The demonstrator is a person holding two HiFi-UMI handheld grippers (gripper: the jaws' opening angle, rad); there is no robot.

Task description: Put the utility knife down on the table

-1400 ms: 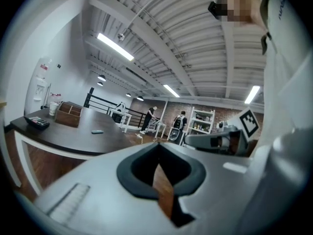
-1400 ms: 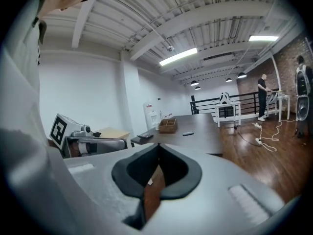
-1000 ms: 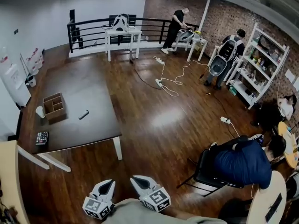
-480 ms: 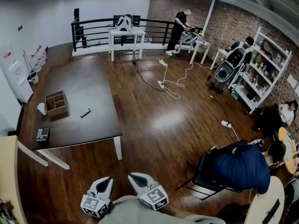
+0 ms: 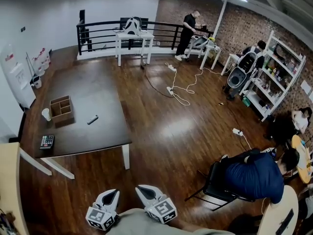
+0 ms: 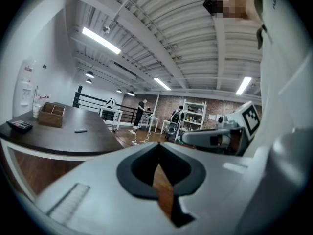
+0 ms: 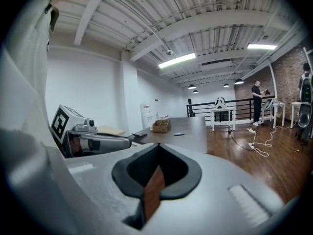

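The utility knife [image 5: 92, 120] is a small grey bar lying flat on the dark table [image 5: 93, 94], right of a wooden box. It also shows far off in the left gripper view [image 6: 80, 130] and the right gripper view [image 7: 179, 134]. My left gripper [image 5: 111, 195] and right gripper [image 5: 143, 190] hang side by side close to my body at the bottom of the head view, well short of the table. Both are shut with nothing between the jaws. Each gripper view shows its own closed jaws, left gripper [image 6: 157, 147] and right gripper [image 7: 157, 148].
On the table stand a compartmented wooden box [image 5: 61, 109], a white cup [image 5: 46, 114] and a calculator [image 5: 47, 141]. A person in blue sits on a chair [image 5: 254, 173] at the right. Cables [image 5: 178, 89] trail over the wooden floor; other people stand by far tables and shelves [image 5: 274, 70].
The head view has drifted a little, so the table and knife sit slightly further right. Both grippers stay shut in the same place before my body.
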